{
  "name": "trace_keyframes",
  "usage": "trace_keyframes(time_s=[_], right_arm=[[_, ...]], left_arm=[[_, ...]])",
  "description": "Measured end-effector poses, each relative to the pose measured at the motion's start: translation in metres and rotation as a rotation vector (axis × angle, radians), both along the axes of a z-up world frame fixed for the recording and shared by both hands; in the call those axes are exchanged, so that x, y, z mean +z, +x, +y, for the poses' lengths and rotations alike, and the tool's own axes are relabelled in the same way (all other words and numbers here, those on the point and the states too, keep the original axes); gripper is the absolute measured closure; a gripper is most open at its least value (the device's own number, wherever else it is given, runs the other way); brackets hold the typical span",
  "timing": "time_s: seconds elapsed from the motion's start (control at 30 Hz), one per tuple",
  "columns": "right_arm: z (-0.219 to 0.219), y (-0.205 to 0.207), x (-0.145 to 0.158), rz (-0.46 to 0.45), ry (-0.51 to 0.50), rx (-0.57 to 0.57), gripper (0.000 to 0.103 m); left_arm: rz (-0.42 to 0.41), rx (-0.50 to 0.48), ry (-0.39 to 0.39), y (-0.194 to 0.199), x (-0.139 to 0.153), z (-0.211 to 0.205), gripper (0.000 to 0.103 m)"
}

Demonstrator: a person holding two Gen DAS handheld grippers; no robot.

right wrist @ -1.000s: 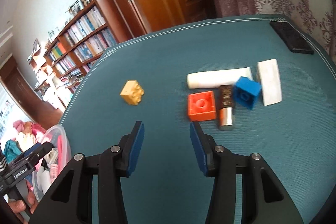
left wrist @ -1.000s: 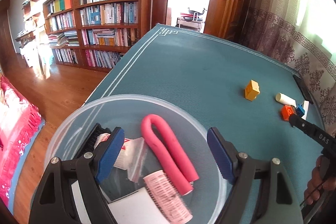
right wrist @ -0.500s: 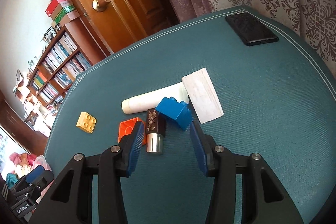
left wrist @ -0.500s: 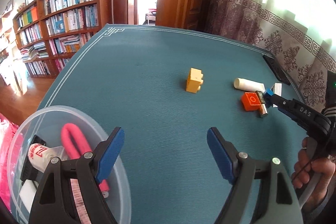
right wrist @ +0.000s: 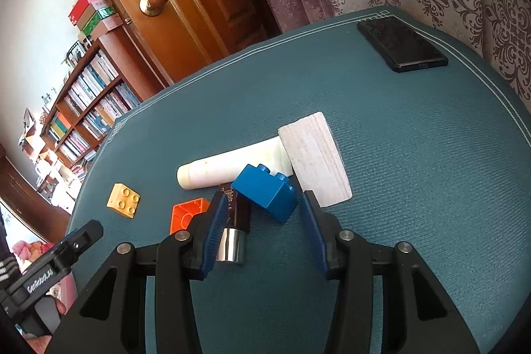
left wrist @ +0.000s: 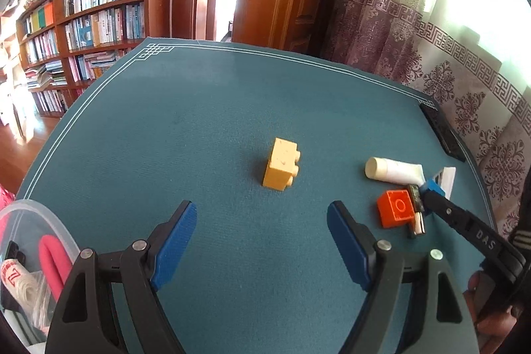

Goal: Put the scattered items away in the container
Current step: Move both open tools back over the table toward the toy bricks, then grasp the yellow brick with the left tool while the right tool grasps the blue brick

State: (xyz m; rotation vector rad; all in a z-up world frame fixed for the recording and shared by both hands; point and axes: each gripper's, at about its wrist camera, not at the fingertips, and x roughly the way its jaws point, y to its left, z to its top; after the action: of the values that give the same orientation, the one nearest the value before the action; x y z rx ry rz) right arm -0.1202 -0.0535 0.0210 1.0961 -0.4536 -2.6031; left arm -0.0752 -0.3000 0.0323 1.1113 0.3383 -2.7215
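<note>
blue pads of the right gripper (right wrist: 262,221) are now brought down around the blue brick (right wrist: 265,193), where half a second ago they were held a little short of it and a second ago were hanging over bare cloth well back from the pile; the jaws are spread, one pad against the dark cylinder with the silver cap (right wrist: 234,231) and the other beside the white folded pad (right wrist: 315,158), and no pinch on the brick is seen yet. the brick is tilted, propped on the white tube (right wrist: 229,166), with the orange brick (right wrist: 186,214) partly hidden behind the left pad. the left gripper (left wrist: 262,241) has been swung away from the clear container (left wrist: 49,228), which was filling its view a second ago and is now pushed to the lower left edge, the pink foam roll (left wrist: 49,264) and a packet lying inside it; its jaws are spread wide and empty, and the yellow brick (left wrist: 280,163) is framed ahead of them, apart from the others on the teal table cover (left wrist: 166,138). it is judged that two picks are being set up at once: the blue brick by the right, the yellow by the left. a black phone (right wrist: 401,43) is left at the far corner. five loose items are still counted outside the container.
</note>
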Motion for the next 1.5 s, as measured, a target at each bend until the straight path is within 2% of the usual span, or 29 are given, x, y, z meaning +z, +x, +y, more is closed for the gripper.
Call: trace_keyframes(time_s=[0.23, 0.4, 0.53, 0.6, 0.67, 0.83, 0.97, 1.3, 1.5], right_arm=[[-0.006, -0.003, -0.001, 0.018, 0.026, 0.009, 0.054], [-0.005, -0.004, -0.002, 0.015, 0.018, 0.013, 0.054], [-0.005, -0.003, -0.002, 0.016, 0.020, 0.013, 0.054], [-0.006, -0.003, -0.002, 0.018, 0.024, 0.014, 0.054], [-0.006, -0.002, -0.002, 0.021, 0.025, 0.015, 0.054], [-0.010, -0.001, -0.001, 0.027, 0.037, 0.010, 0.054], [-0.012, 0.001, -0.001, 0.035, 0.040, 0.005, 0.054], [-0.021, 0.010, 0.011, 0.103, 0.090, -0.012, 0.054], [-0.018, -0.002, 0.000, 0.030, 0.071, -0.032, 0.054]], left_arm=[[-0.008, 0.045, -0.010, -0.037, -0.010, -0.008, 0.019], [-0.023, 0.040, -0.011, -0.049, -0.020, -0.007, 0.021], [-0.030, 0.010, -0.022, -0.052, -0.026, -0.003, 0.030], [-0.026, 0.009, -0.023, -0.051, -0.026, -0.003, 0.031], [-0.015, -0.004, -0.010, -0.051, -0.025, -0.004, 0.042], [-0.006, -0.007, 0.002, -0.048, -0.024, -0.009, 0.058], [-0.002, -0.008, 0.004, -0.045, -0.024, -0.011, 0.066], [0.040, -0.013, -0.013, -0.034, -0.014, -0.009, 0.066], [0.016, -0.010, 0.013, -0.038, -0.021, -0.012, 0.066]])
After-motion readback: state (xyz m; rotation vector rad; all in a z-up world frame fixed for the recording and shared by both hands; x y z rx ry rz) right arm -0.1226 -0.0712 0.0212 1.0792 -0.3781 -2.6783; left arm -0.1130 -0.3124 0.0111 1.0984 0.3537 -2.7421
